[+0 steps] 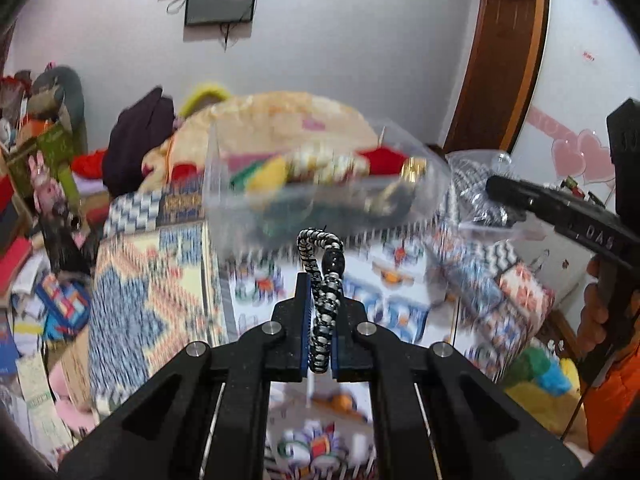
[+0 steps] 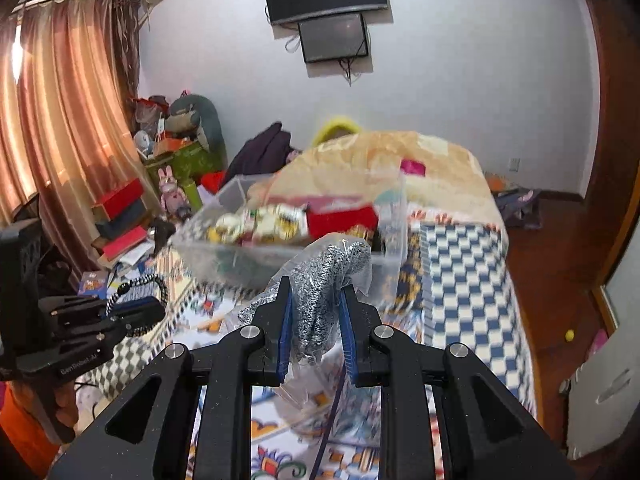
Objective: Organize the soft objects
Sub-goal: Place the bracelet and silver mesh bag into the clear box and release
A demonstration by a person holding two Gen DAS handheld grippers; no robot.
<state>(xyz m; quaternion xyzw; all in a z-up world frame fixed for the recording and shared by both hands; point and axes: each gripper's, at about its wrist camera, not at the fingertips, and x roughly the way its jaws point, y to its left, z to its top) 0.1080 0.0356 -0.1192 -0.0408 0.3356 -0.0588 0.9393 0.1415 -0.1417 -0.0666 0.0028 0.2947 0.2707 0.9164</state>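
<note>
Gripping, left hand-held gripper [image 1: 320, 312]: pinching a black-and-white braided cord [image 1: 322, 280]
Right hand-held gripper [image 2: 316, 316]: pinching a bagged speckled knit [image 2: 328, 280]
Ahead of both: clear plastic bin [image 2: 384, 264] on the bed [image 2: 460, 272]

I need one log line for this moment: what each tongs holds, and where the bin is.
left tongs: shut on braided cord | right tongs: shut on bagged knit fabric | clear bin: ahead on bed, already holding items

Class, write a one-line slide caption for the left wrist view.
Left gripper clamps a black-and-white braided cord before a clear bin of soft items.
</note>
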